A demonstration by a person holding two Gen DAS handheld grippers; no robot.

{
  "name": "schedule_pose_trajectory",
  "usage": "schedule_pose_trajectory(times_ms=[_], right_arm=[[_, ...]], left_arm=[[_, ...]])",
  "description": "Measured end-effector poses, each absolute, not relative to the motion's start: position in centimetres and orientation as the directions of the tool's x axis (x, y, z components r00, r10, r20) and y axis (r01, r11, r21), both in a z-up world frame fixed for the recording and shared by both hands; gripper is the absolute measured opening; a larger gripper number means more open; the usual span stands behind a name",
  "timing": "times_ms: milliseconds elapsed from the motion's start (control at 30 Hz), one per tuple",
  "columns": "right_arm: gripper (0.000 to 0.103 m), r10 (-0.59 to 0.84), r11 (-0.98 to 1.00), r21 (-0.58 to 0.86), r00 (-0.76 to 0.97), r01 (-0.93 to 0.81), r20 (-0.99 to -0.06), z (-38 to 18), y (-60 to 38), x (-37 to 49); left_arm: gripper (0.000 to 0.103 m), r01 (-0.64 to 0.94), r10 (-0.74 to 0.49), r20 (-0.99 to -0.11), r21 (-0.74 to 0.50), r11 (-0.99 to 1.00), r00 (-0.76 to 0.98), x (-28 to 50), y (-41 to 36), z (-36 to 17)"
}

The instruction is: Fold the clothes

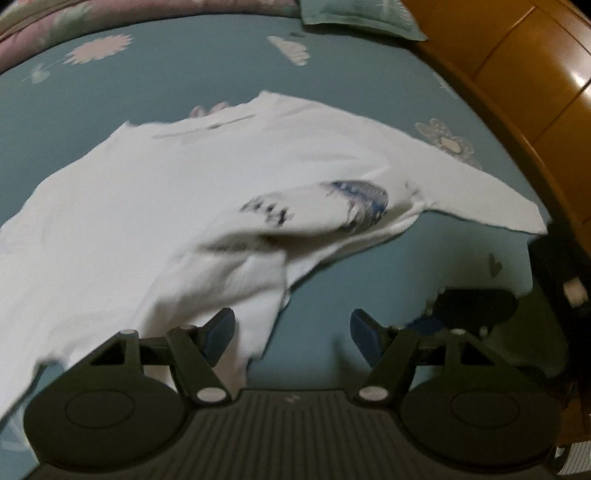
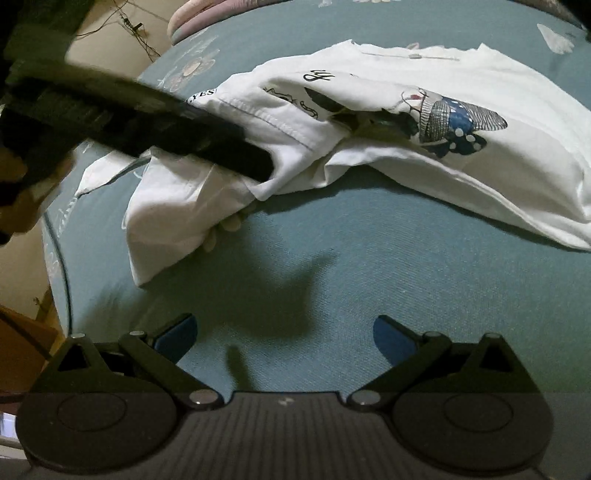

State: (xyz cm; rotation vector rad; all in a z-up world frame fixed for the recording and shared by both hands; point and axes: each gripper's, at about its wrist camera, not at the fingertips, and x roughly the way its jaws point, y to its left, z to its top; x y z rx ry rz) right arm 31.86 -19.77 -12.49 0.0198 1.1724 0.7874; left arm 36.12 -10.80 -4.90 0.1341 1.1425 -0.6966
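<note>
A white printed T-shirt [image 1: 155, 192] lay rumpled across the frame centre on the blue floral bedsheet [image 1: 388, 280], only partly folded; squaring remained. The left gripper [image 1: 291, 328] and the right gripper [image 2: 284, 332], at lower frame, stood released, grasping nothing.

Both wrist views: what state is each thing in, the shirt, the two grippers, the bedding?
White T-shirt: spread on the bed, rumpled, one part folded over, not neatly folded yet.
Left gripper: open, nothing gripped; shirt edge lies near one finger.
Right gripper: open, empty, above bare bedsheet.
Blue floral bedsheet: smooth under the shirt.
Pillow: lying at the bed's far edge.
</note>
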Motion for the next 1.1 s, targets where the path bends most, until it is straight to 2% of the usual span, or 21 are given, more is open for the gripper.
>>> schedule_pose_trajectory(times_ms=[267,467,633,767,933,1100], right_arm=[[0.103,0.587,0.735,0.436,0.166,-0.519,-0.792,-12.6,-20.4,31.9],[0.103,0.596,0.741,0.452,0.177,-0.496,-0.783,-12.8,-20.6,31.5],[0.103,0.573,0.744,0.413,0.185,-0.526,-0.798,-12.6,-20.2,31.0],[0.103,0.559,0.752,0.406,0.176,-0.519,-0.81,-12.3,-20.1,31.1],[0.103,0.616,0.748,0.5,0.175,-0.435,-0.768,-11.7,-20.7,32.5],[0.101,0.664,0.732,0.568,0.21,-0.375,-0.718,-12.4,-20.8,34.4]], left_arm=[[0.07,0.462,-0.485,-0.834,-0.332,0.822,0.263,40.6,-9.6,-5.9],[0.071,0.418,-0.477,-0.843,-0.352,0.838,0.248,43.7,-8.8,-7.6],[0.072,0.394,-0.47,-0.843,-0.352,0.849,0.261,44.8,-8.6,-8.3],[0.072,0.453,-0.462,-0.841,-0.309,0.836,0.279,43.4,-8.6,-7.1],[0.075,0.479,-0.422,-0.833,-0.225,0.848,0.357,40.4,-7.1,-4.6],[0.075,0.394,-0.356,-0.83,-0.183,0.901,0.429,37.9,-4.4,-3.5]])
